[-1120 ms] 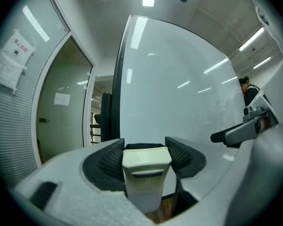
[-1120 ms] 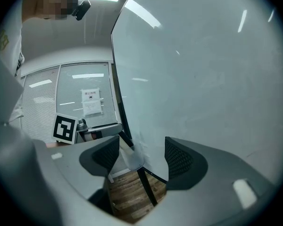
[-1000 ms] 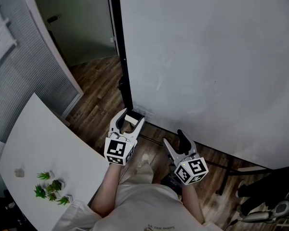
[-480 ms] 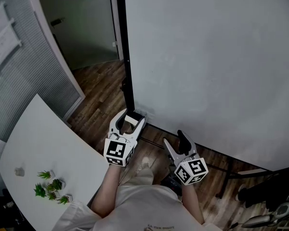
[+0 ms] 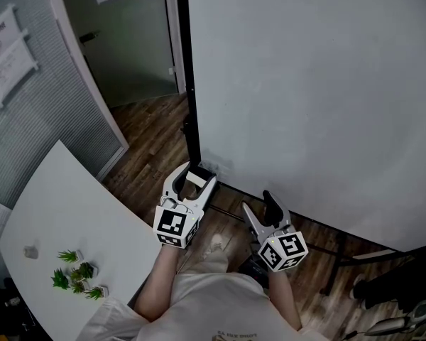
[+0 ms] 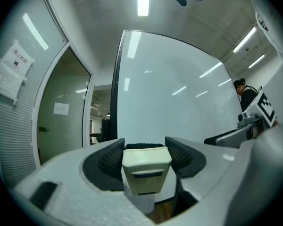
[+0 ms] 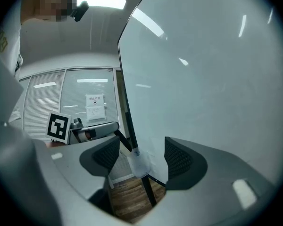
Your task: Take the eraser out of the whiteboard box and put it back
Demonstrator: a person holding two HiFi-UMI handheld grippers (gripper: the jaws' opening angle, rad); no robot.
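A cream eraser (image 6: pixel 146 171) with a dark felt edge sits between the pads of my left gripper (image 6: pixel 145 157), which is shut on it. In the head view the left gripper (image 5: pixel 193 181) holds the eraser (image 5: pixel 195 180) level, just in front of the lower left corner of the whiteboard (image 5: pixel 305 84). A small translucent box (image 7: pixel 140 164) hangs on the board's black edge, and shows between the jaws in the right gripper view. My right gripper (image 5: pixel 260 206) is open and empty, lower and to the right, pointing at the board's bottom edge.
The board's black side post (image 5: pixel 188 84) runs up the middle. A white table (image 5: pixel 64 219) with small green plants (image 5: pixel 77 274) stands at the lower left. Blinds and a glass door (image 5: pixel 128 41) are at the left. Stand bars (image 5: pixel 341 251) cross the wooden floor under the board.
My left gripper has risen slightly with the eraser still in it and edged toward the board's corner. The right gripper has stayed put.
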